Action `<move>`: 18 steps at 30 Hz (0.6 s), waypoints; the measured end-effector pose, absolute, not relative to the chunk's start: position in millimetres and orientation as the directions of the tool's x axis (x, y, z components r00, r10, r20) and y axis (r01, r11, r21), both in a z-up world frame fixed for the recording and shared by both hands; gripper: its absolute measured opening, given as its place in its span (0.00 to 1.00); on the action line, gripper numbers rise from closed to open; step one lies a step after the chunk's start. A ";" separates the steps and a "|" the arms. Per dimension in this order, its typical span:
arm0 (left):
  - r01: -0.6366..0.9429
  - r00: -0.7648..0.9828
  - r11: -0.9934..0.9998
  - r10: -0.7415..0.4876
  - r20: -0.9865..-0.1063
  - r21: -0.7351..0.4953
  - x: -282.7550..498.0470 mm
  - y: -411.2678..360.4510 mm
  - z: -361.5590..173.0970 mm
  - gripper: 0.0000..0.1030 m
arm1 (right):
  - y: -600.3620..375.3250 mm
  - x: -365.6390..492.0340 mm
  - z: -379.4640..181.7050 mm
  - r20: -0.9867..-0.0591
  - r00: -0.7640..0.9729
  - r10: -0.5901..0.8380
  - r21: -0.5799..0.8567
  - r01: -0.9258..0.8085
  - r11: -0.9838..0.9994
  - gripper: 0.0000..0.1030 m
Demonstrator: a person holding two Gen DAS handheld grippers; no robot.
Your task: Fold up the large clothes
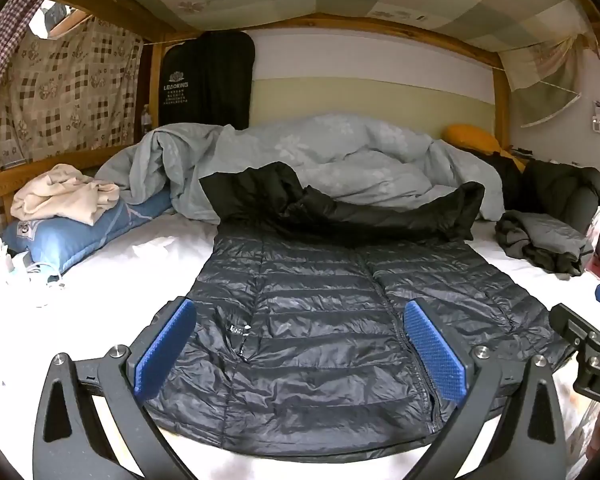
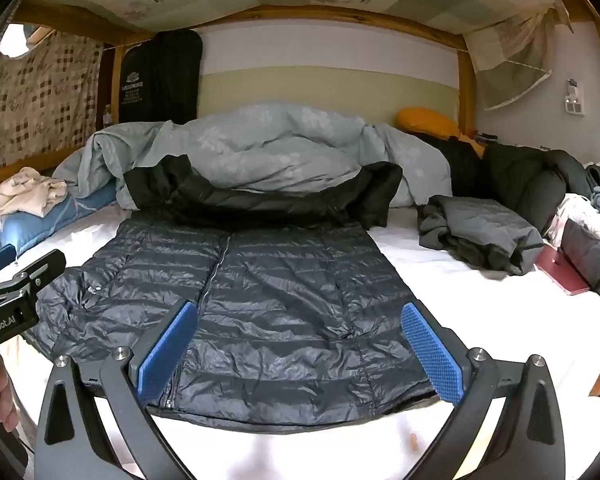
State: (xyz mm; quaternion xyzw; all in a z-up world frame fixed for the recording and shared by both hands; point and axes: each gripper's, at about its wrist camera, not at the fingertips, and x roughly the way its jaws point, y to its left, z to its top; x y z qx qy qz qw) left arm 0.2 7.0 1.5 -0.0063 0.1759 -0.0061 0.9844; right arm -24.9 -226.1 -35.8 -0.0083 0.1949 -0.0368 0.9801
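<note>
A dark quilted down jacket (image 1: 320, 320) is spread front-up on the white bed (image 1: 112, 280), its hem nearest the cameras and its sleeves folded across the shoulders toward 12 o'clock, against a heaped grey-blue duvet (image 1: 320, 160). The left claw (image 1: 300, 344) is held with its jaws wide apart above the hem's left half, nothing between the pads; the right claw (image 2: 300, 344) is likewise spread wide and empty over the right half, the zip (image 2: 216, 264) lying at its 11 o'clock. The step in hand is judged to be the grasp of the hem. It is best done with each claw lowered at its own bottom corner, so that both layers are pinched together. The slippery shell is likely to slide, so a deep bite is advised. The hem should then be carried evenly toward 12 o'clock.
</note>
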 end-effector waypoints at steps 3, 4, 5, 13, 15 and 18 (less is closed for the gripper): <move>0.009 0.936 1.000 -0.015 -0.352 -0.018 1.9 8.4 0.6 1.00 | -226.5 -24.8 -36.8 -0.380 0.922 -0.078 -0.043 0.066 0.997 0.99; 0.010 0.935 1.000 -0.017 -0.353 -0.021 2.3 8.8 0.3 1.00 | -225.6 -25.1 -37.9 -0.378 0.922 -0.078 -0.047 0.065 0.997 0.99; 0.010 0.936 1.000 -0.017 -0.352 -0.021 2.6 8.7 -0.3 1.00 | -225.8 -25.3 -37.7 -0.378 0.922 -0.078 -0.048 0.065 0.997 0.99; 0.008 0.940 1.000 -0.008 -0.342 -0.003 2.2 6.5 -1.0 1.00 | -225.5 -25.7 -36.1 -0.378 0.923 -0.075 -0.048 0.061 0.997 0.99; 0.008 0.939 1.000 -0.008 -0.344 -0.001 2.5 5.1 -1.2 1.00 | -225.7 -25.8 -36.0 -0.376 0.924 -0.073 -0.047 0.059 0.997 0.99; 0.011 0.939 1.000 -0.012 -0.344 -0.006 2.0 5.7 -1.4 1.00 | -224.3 -25.4 -37.6 -0.377 0.923 -0.070 -0.048 0.056 0.997 0.99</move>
